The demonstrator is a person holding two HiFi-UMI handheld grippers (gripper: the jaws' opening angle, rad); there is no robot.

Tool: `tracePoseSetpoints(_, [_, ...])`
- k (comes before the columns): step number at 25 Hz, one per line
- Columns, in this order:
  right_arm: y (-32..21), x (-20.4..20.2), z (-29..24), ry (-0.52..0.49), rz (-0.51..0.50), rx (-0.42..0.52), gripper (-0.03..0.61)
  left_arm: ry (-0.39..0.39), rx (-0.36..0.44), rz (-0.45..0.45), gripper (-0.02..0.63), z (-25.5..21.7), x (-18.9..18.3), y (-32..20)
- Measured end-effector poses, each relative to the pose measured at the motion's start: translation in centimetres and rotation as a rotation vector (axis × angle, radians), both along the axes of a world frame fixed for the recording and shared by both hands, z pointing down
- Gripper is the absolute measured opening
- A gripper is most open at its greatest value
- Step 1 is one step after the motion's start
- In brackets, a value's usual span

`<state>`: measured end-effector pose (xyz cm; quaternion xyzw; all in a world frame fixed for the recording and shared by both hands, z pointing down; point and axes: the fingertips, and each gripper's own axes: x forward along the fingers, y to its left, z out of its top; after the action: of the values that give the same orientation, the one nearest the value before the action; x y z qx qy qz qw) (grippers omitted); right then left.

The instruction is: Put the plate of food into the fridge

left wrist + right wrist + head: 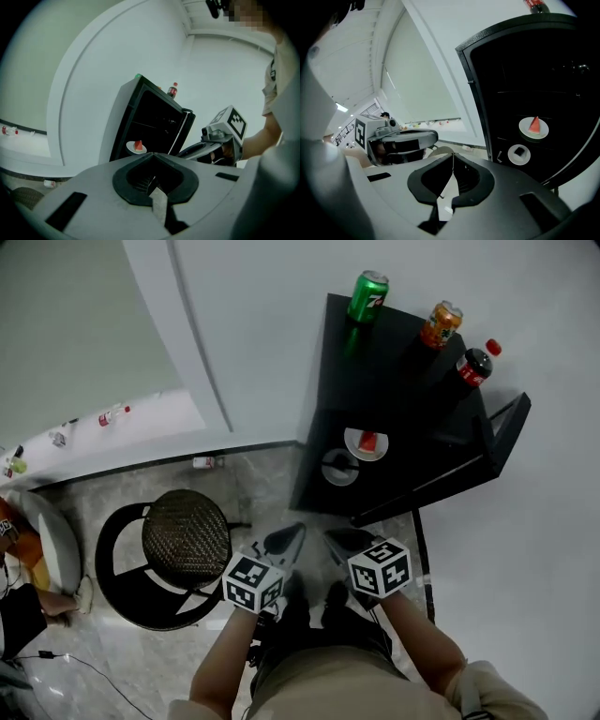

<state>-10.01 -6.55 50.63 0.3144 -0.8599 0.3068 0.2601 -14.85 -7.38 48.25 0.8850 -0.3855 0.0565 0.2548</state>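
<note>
Left claw (285, 542) and right claw (349, 542) are both clenched on nothing, their jaws pressed together, held side by side close in front of me. From them, the black fridge (398, 367) stands at about 1 o'clock with its door (504, 427) swung open. The plate of food (366, 443) already sits inside on a shelf, with a second plate (339, 468) carrying something small and dark just beside it at its 7 o'clock.

The plate of food is small, round and white, with a single red wedge, seemingly watermelon, standing on it. I judge it stiff and fairly light, probably glazed and slippery, and breakable if knocked against the shelf. The wedge lies loose and could slide if the plate tilts. If I had to shift it, I would pinch the near rim and keep it level.
</note>
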Motion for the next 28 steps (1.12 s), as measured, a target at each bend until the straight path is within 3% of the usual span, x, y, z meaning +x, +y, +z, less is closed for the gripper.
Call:
tracePoseSetpoints(6, [1.6,0.9,-1.6,-0.045,0.01,0.018,0.025,-0.03,0.017,0.045,0.009,-1.0,2.0,1.6])
tracePoseSetpoints(12, [3.7,4.6,-3.6,-0.091,0.036,0.049,0.025,-0.066,0.025,0.051,0.009,-2.3,4.8,2.9])
tracePoseSetpoints(28, [10.8,17.8,-7.3,-0.2,0.104,0.105,0.025,-0.1,0.133,0.111,0.009,-7.7,18.5,8.6])
